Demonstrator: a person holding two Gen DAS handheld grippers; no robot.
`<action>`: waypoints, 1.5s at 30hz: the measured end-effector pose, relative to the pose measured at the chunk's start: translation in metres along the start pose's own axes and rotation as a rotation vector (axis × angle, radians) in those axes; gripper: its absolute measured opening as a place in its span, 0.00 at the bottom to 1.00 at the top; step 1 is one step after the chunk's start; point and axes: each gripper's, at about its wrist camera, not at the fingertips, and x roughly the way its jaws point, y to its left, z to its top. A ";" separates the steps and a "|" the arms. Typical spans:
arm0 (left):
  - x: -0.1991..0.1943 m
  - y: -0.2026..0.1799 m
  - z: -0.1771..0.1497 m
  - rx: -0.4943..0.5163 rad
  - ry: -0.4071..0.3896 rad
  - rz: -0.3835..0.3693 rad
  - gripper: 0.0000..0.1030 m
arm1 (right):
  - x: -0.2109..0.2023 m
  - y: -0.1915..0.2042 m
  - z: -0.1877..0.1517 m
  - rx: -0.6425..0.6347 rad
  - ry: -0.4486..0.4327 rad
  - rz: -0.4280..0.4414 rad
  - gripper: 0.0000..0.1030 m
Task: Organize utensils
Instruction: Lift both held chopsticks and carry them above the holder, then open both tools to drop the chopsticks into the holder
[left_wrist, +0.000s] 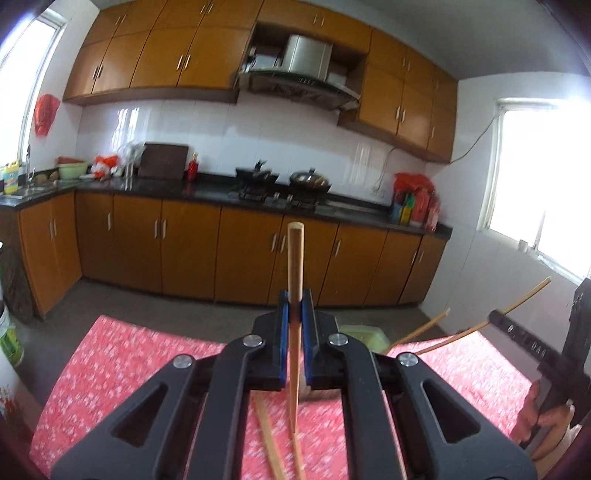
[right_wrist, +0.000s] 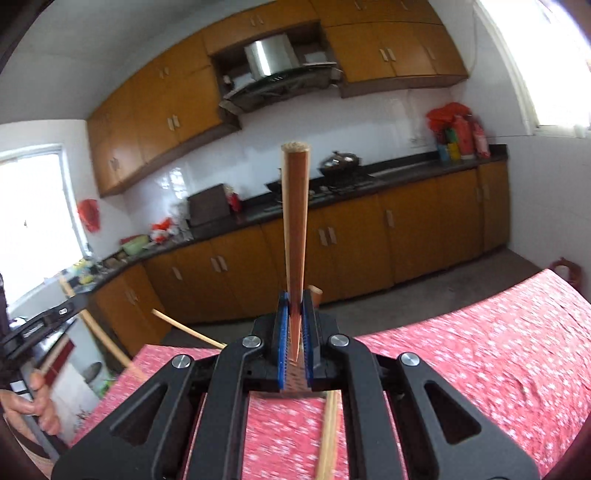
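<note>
My left gripper (left_wrist: 295, 310) is shut on a wooden chopstick (left_wrist: 295, 266), which stands upright between the blue pads, high above the table. My right gripper (right_wrist: 295, 314) is shut the same way on another wooden chopstick (right_wrist: 294, 221) that points up and away. At the right edge of the left wrist view, the right gripper (left_wrist: 496, 316) shows with its thin chopstick (left_wrist: 524, 298) slanting through it. More chopsticks (left_wrist: 273, 443) lie blurred on the red floral tablecloth (left_wrist: 129, 362) below, and one chopstick (right_wrist: 328, 435) shows under the right gripper.
A pale green container (left_wrist: 365, 332) sits at the table's far edge, with a slanted stick (left_wrist: 424, 328) beside it. A hand (right_wrist: 33, 398) grips the left gripper's handle. Beyond the table are bare floor and a kitchen counter (left_wrist: 207, 190) with woks and orange cabinets.
</note>
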 end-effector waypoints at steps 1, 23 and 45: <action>0.002 -0.006 0.006 -0.003 -0.015 -0.011 0.07 | 0.001 0.004 0.003 -0.004 -0.005 0.011 0.07; 0.130 -0.052 0.009 -0.023 -0.038 0.009 0.21 | 0.093 0.005 0.003 -0.017 0.168 -0.027 0.19; 0.046 0.063 -0.112 0.036 0.253 0.317 0.62 | 0.036 -0.082 -0.089 0.096 0.314 -0.279 0.38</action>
